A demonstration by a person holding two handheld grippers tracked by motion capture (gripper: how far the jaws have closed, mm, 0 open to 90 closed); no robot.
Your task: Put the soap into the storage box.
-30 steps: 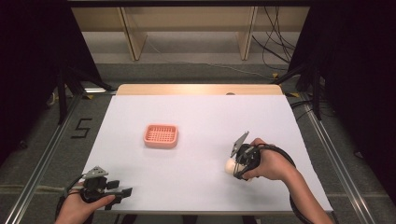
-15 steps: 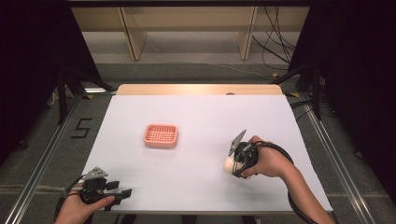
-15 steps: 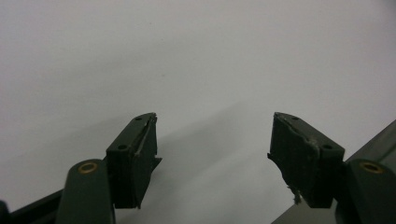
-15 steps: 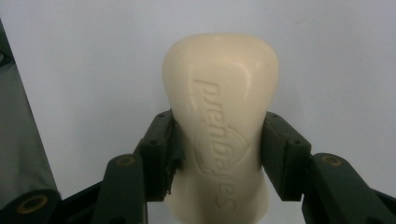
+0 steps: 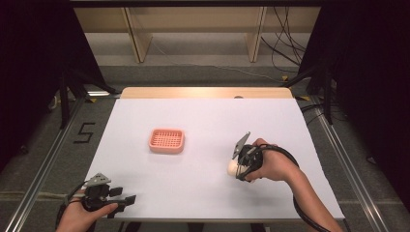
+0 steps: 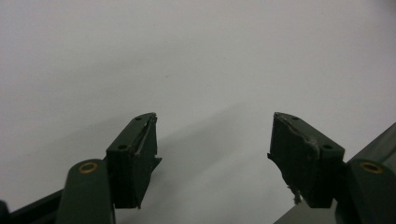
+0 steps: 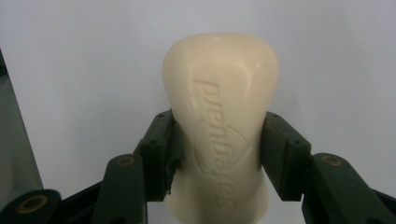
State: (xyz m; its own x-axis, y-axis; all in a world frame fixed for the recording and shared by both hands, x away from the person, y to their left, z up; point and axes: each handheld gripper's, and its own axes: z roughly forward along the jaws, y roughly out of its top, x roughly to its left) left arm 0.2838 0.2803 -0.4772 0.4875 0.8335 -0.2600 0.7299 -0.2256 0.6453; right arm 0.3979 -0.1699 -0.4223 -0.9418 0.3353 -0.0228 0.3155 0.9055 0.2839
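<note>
The right tool (image 7: 219, 154) is gripping the cream soap bar (image 7: 222, 116) at its waist, right of the pink soap dish (image 5: 167, 140). Keeping the bar level, carry it over the dish before releasing; the left tool (image 6: 212, 154) is idling open.

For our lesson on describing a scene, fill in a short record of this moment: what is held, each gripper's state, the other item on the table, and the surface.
held thing: cream bar of soap with embossed lettering
right gripper: jaws shut on the soap's two sides, at the table's right
left gripper: jaws open, nothing between them, at the table's near left corner
other item: pink soap dish with a gridded floor, empty, left of the table's centre
surface: white table
soap and dish: apart
</note>
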